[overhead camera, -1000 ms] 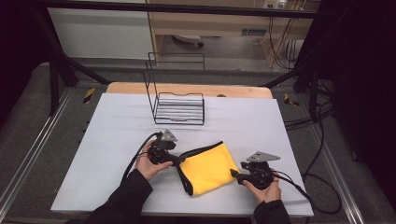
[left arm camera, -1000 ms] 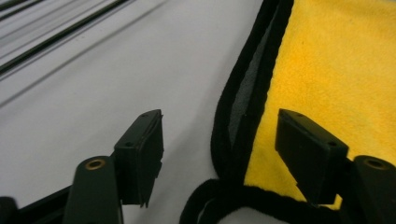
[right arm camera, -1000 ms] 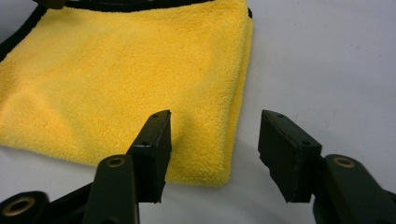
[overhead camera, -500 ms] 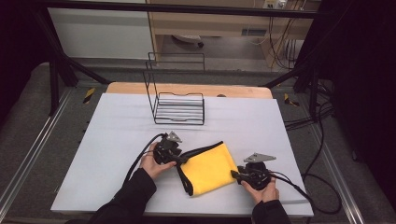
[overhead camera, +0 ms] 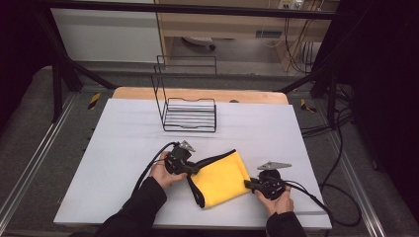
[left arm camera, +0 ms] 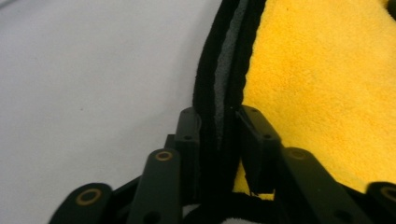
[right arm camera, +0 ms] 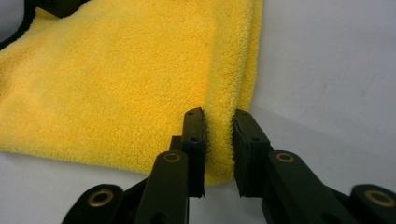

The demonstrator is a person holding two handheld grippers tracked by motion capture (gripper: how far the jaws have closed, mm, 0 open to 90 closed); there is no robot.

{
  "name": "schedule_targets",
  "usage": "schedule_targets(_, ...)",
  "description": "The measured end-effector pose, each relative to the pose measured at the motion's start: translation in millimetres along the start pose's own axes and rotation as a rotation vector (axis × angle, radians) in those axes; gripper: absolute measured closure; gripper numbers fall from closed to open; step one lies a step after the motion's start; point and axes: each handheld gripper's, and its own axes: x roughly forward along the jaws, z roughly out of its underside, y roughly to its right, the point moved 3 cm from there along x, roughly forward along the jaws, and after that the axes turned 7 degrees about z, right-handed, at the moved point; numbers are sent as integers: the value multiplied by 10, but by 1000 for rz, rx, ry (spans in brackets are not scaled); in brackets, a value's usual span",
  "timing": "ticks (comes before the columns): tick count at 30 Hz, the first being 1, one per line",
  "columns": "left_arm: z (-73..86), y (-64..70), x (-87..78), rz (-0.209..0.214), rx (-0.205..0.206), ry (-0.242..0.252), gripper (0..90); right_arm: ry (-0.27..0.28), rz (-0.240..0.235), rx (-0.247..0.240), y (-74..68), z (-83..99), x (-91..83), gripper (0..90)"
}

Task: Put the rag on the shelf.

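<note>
Two grippers on one cloth. Left gripper (left arm camera: 218,135) jaws pressed together on black-trimmed edge of yellow cloth (left arm camera: 322,88), grey layer visible between trim folds. Right gripper (right arm camera: 218,140) jaws pinching folded yellow edge at cloth's opposite side. No readable writing or labels. Cloth (overhead camera: 220,178): folded, fluffy pile, yellow face up, black border along left side; lies flat on white table (overhead camera: 123,133) near front edge, between both hands. Wire rack (overhead camera: 190,112) well apart, farther back.

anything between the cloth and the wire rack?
No. In the high view only bare table lies between the cloth and the rack.
</note>
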Motion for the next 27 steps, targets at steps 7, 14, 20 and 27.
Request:
schedule_targets(7,4,63,-64,-31,36,-2,780,4,-14,-11,23,-54,3,842)
schedule_targets(14,124,175,-218,-67,22,16,789,34,21,-103,-5,-240,82,851)
schedule_targets(20,295,278,-307,-120,3,34,787,39,6,-185,-67,-406,195,851)
schedule_targets(27,488,336,-387,-124,-38,78,781,51,-4,-253,-176,-554,305,852)
